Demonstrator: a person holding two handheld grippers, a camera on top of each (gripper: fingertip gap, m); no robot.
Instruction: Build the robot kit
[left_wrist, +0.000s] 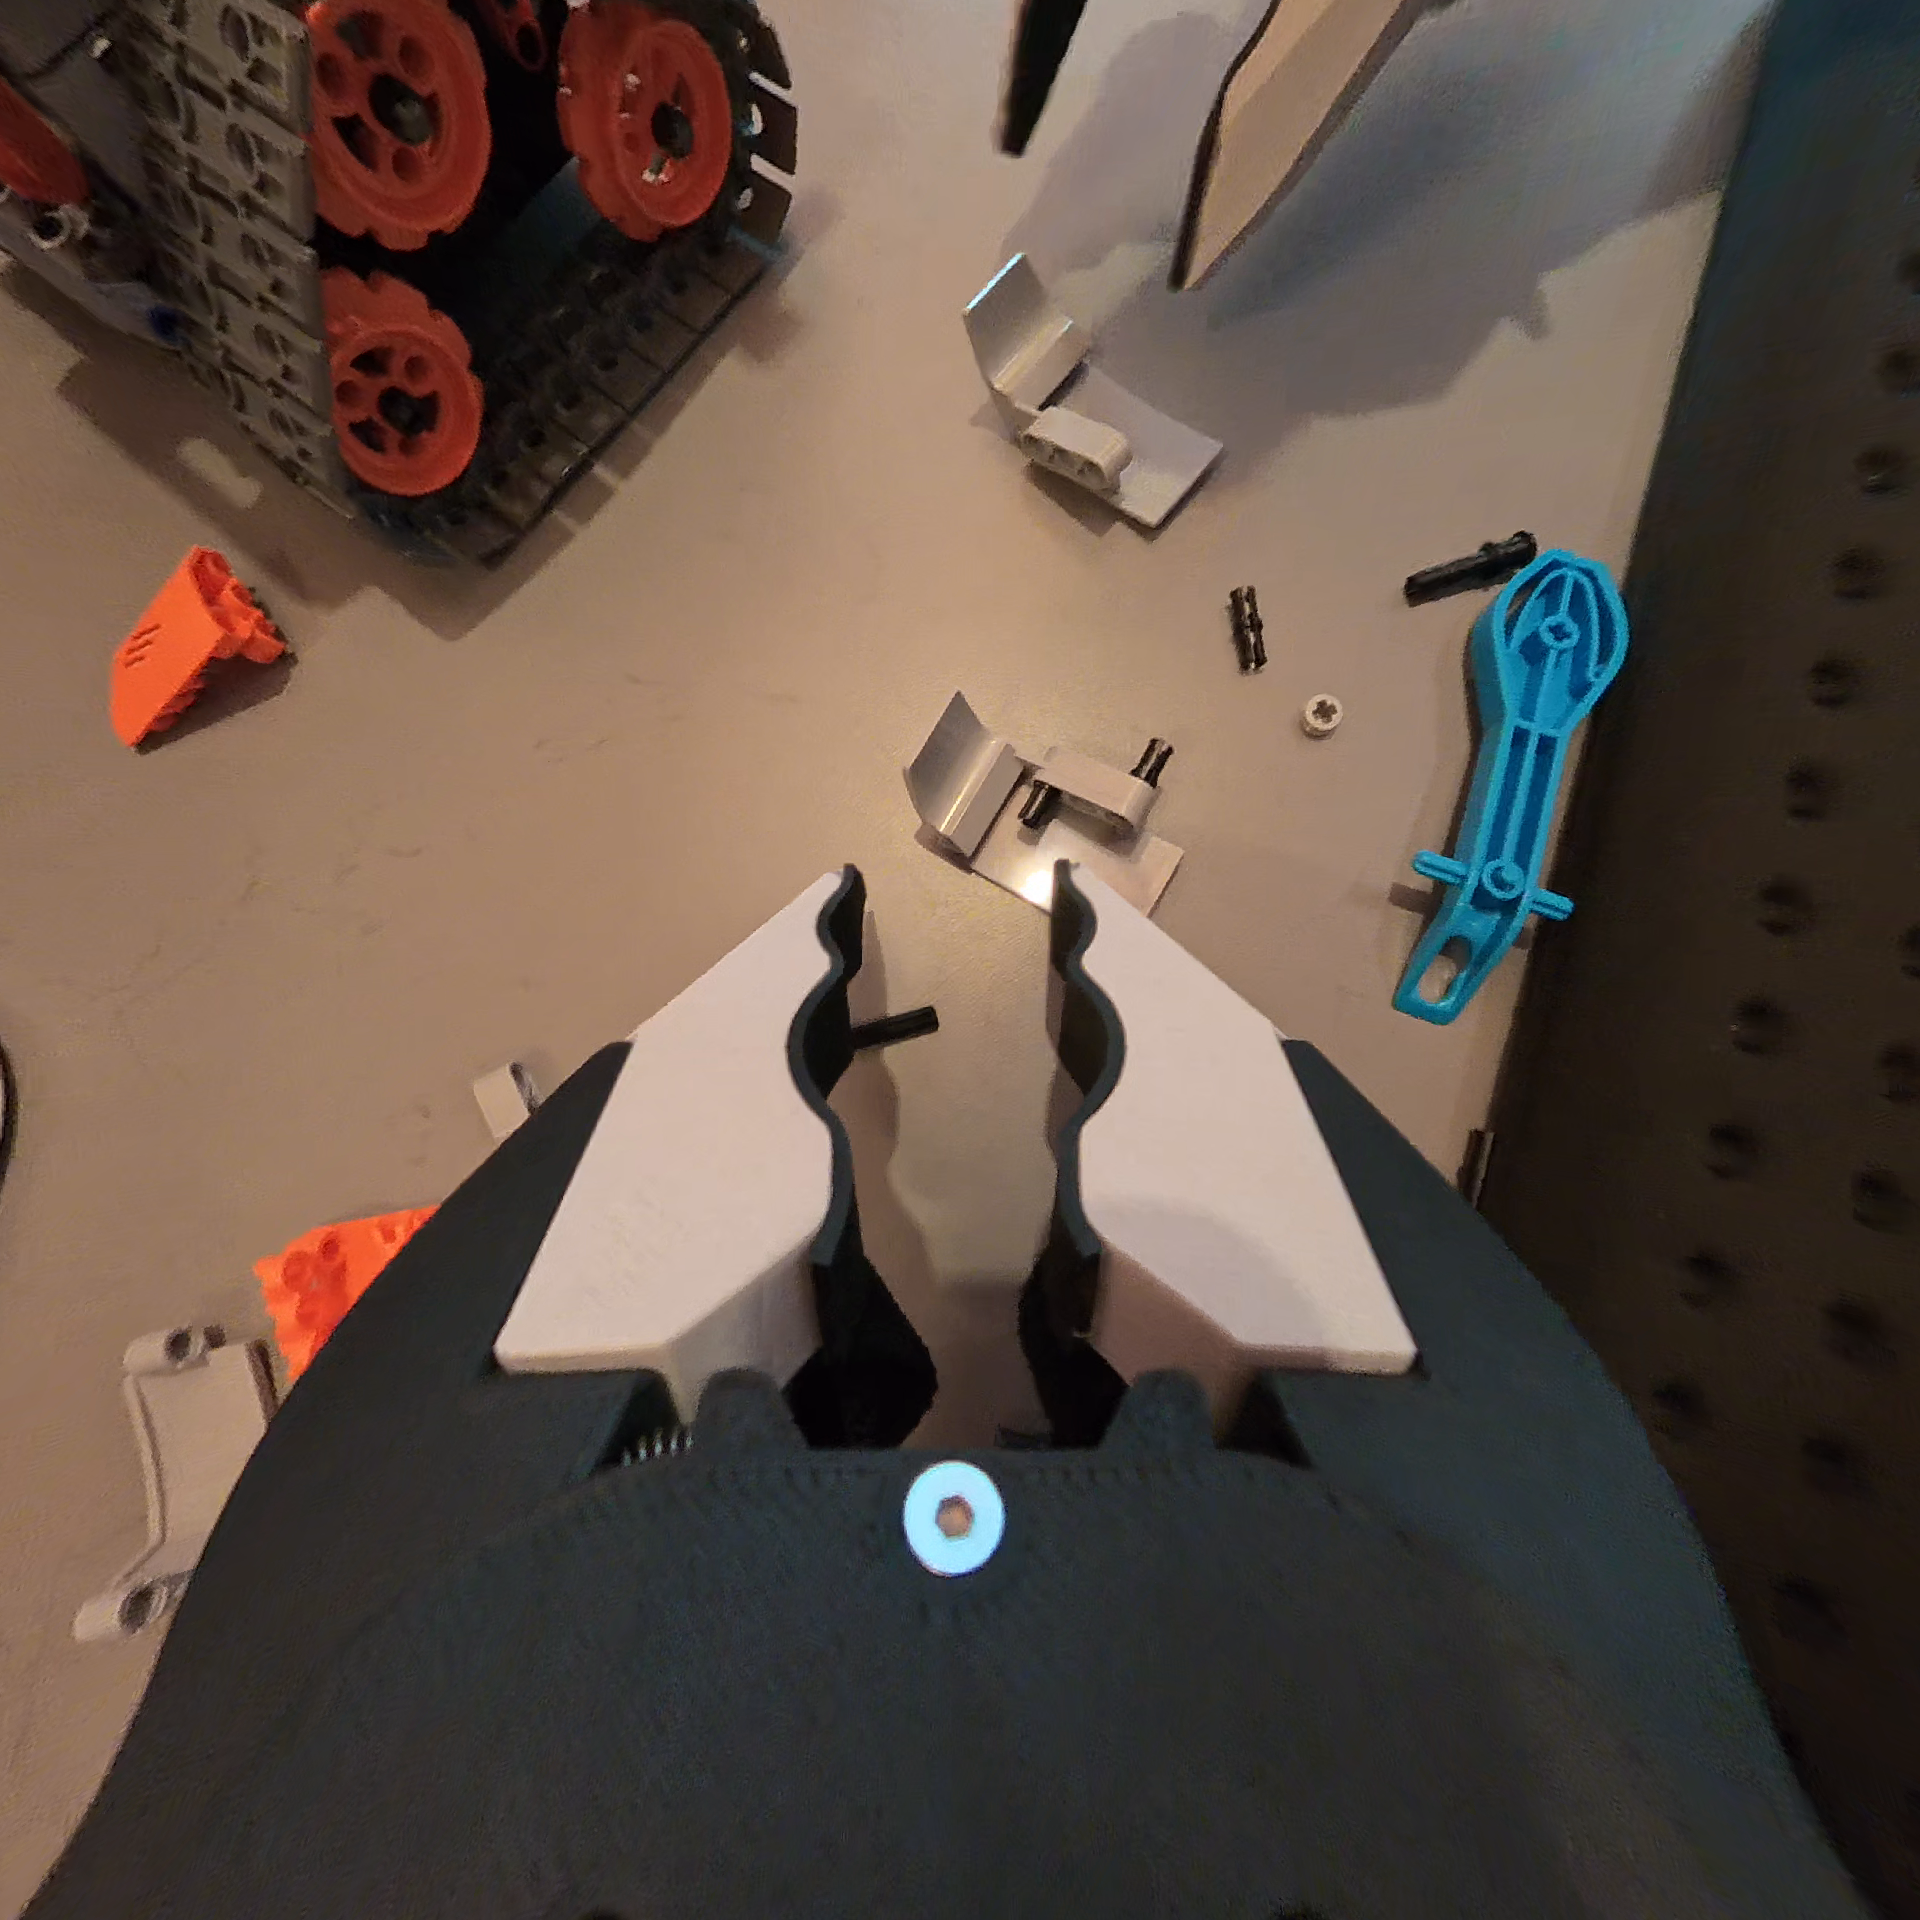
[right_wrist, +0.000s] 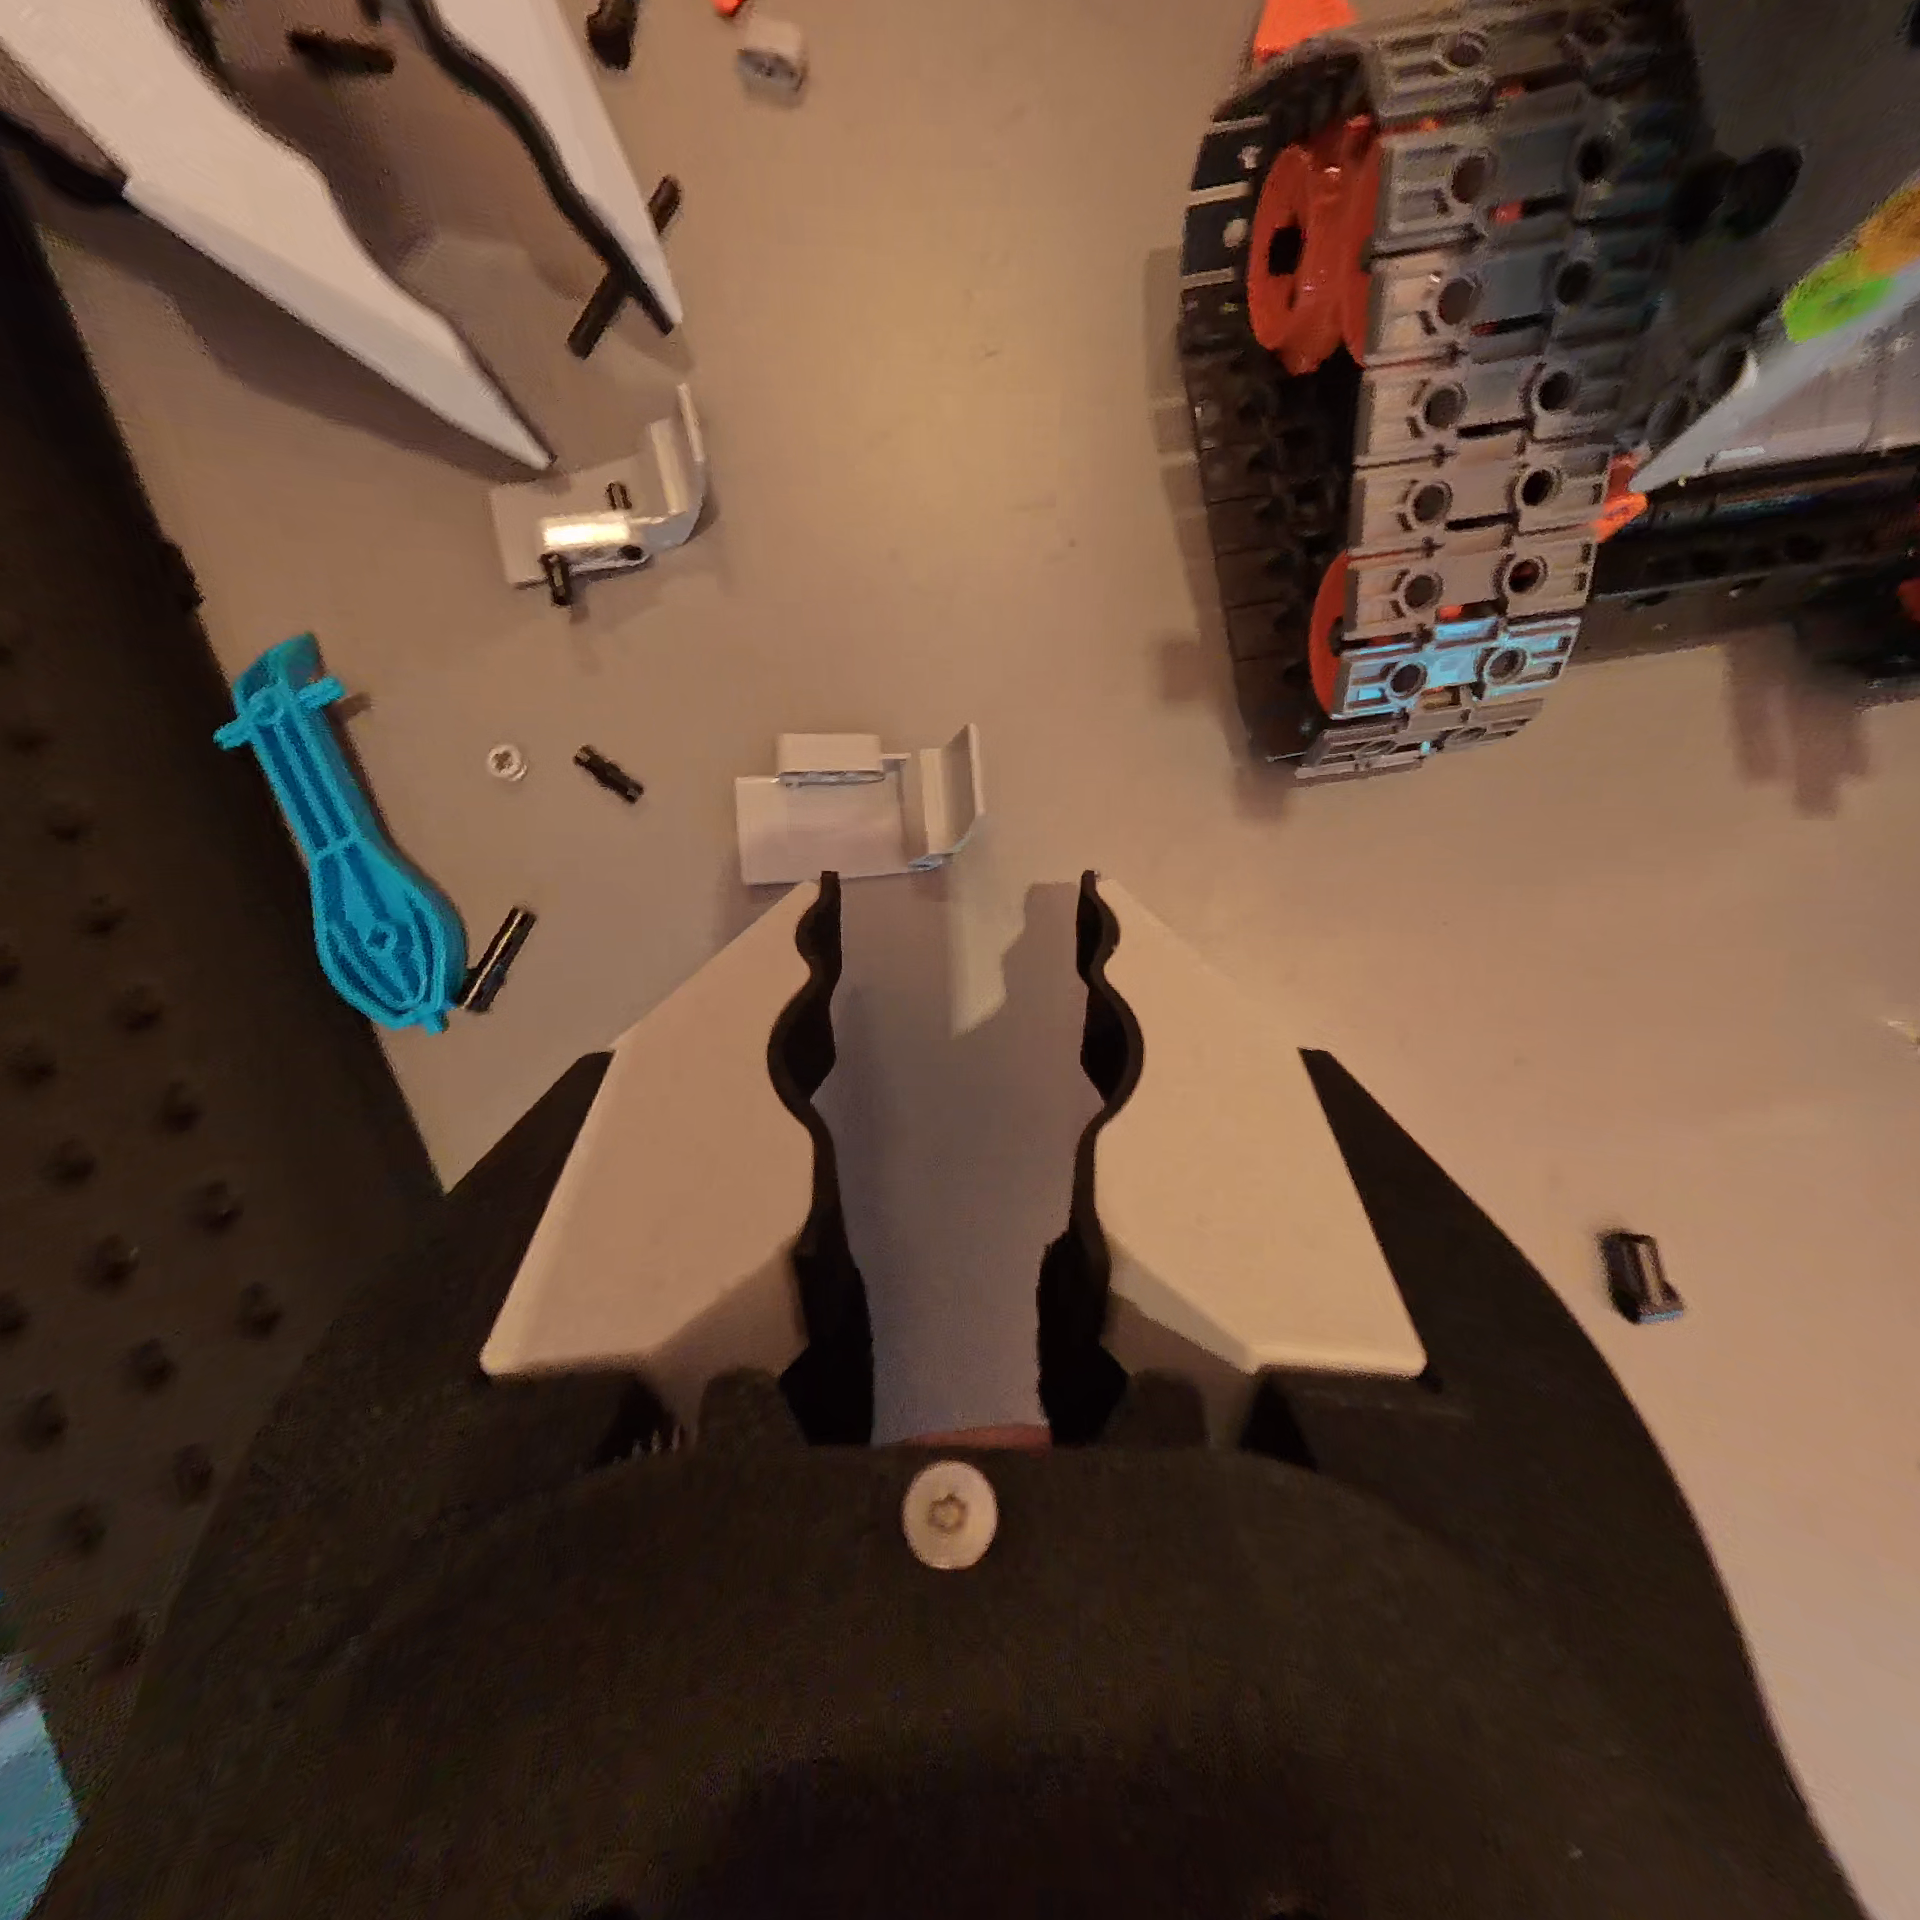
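Two pairs of tongs hover over a tan bench (left_wrist: 644, 790) strewn with building-toy parts.

Only the left wrist view shows the tracked vehicle's (left_wrist: 416, 260) side with three orange wheels, a loose orange wedge piece (left_wrist: 187, 649) near it, and more orange and white parts half hidden under the tongs' body. Only the right wrist view shows the vehicle (right_wrist: 1455, 416) end-on — grey tread links over orange wheels — and a small dark piece (right_wrist: 1640, 1276) lying alone on the bench to the right.

Both views share a blue brick-separator tool (left_wrist: 1512, 779) (right_wrist: 343, 842) at the bench's edge beside a dark pegboard surface (left_wrist: 1787, 935), black pins and two grey curved panels.

The left tongs (left_wrist: 956, 883) stand parted at a moderate gap, holding nothing, their tips just short of the nearer grey panel (left_wrist: 1029, 805); a black pin (left_wrist: 899, 1023) lies on the bench under the gap.

The right tongs (right_wrist: 954, 888) are likewise parted and empty — tips just short of the other grey panel (right_wrist: 852, 810).

Each pair points steeply down at the bench, and each shows at the top of the other's view.
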